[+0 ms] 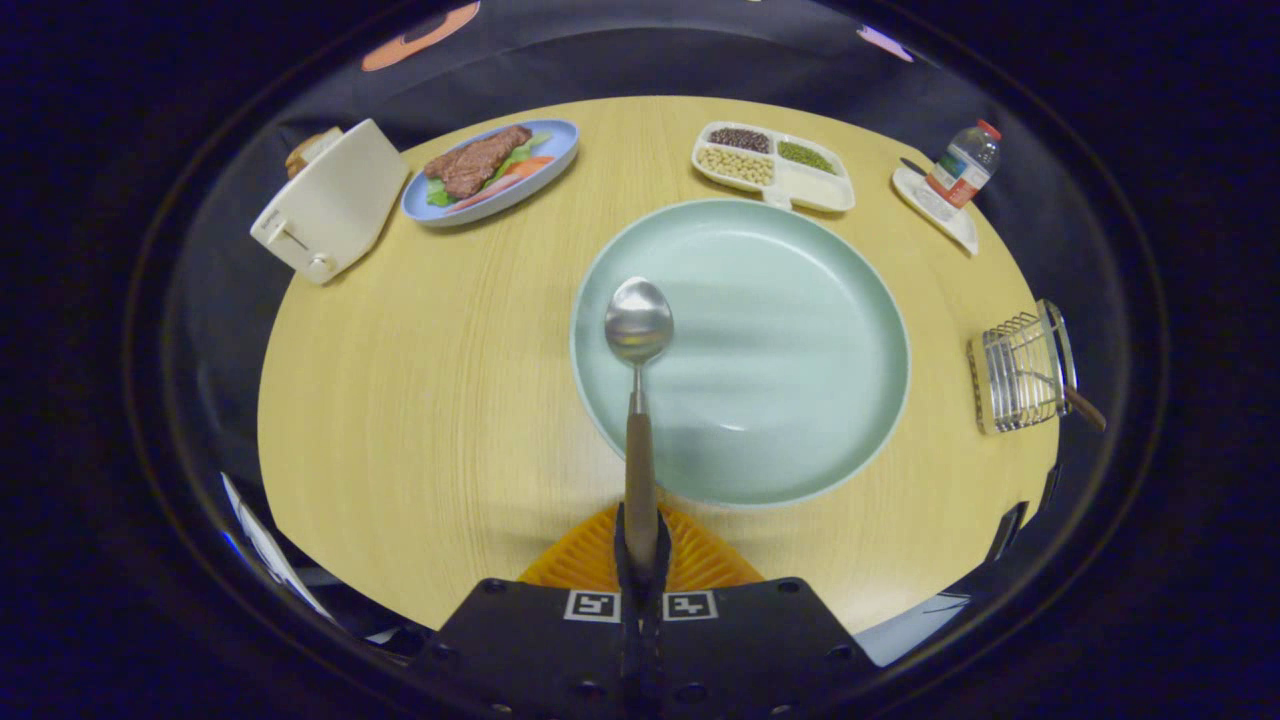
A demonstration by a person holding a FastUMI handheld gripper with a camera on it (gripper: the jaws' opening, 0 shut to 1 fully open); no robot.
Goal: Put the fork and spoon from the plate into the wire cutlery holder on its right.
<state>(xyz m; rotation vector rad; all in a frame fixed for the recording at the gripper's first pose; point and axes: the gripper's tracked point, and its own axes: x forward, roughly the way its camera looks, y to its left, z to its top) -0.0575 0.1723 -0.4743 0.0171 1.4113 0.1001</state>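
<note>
Wooden-handled spoon [639, 330] clamped between fingers [628, 548], over plate [800, 330]

white toaster [330, 205], blue plate of steak [490, 170], divided tray of beans [775, 165], bottle [962, 165] on white dish [940, 212], wooden table [440, 400]

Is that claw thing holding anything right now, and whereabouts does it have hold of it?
Yes: the gripper is shut on the spoon, pinching the end of its wooden handle, with the bowl pointing out over the plate.

No text, brand or number is legible. The bottle [962, 164] carries a label too small to read. Two square coded markers [640, 605] sit on the gripper body.
</note>
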